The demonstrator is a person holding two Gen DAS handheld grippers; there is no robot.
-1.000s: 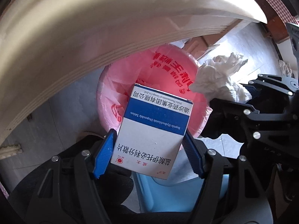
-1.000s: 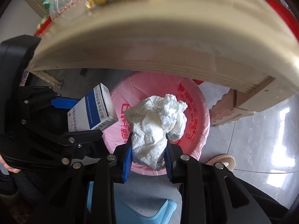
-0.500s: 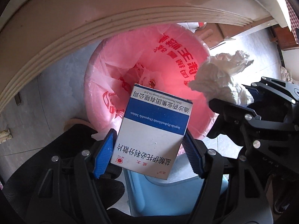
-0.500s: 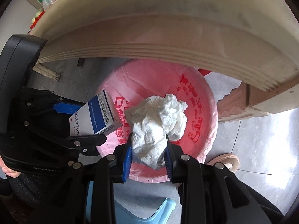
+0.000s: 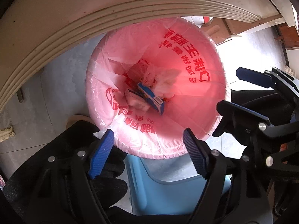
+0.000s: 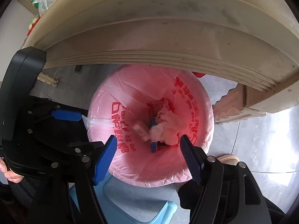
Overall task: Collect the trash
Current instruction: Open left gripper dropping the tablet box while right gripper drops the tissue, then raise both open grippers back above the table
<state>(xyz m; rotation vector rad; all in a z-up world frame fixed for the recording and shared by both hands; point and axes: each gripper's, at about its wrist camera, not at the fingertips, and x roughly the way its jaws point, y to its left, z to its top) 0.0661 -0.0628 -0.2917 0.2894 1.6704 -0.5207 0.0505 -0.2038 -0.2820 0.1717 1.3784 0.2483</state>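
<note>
A bin lined with a pink bag [image 5: 186, 59] [image 6: 198, 100] stands on the floor under the table edge. Down inside it lie the blue-and-white medicine box [image 5: 150, 98] [image 6: 154, 145] and the crumpled white tissue [image 5: 166, 83] [image 6: 166, 123]. My left gripper [image 5: 149, 149] hangs over the bin's near rim, its jaws opening with nothing between them. My right gripper [image 6: 147, 149] is above the bin too, jaws opening and empty; it also shows at the right of the left wrist view [image 5: 248, 91].
A cream table edge [image 5: 93, 18] [image 6: 168, 43] arches over the bin. A light blue plastic stool [image 5: 168, 190] [image 6: 130, 201] sits just below the grippers. Grey tiled floor [image 6: 261, 140] surrounds the bin, with a shoe [image 6: 228, 158] at the right.
Both grippers let go: the medicine box dropped from the left and the tissue from the right into the pink bin. Both grippers sank closer to the bin.
</note>
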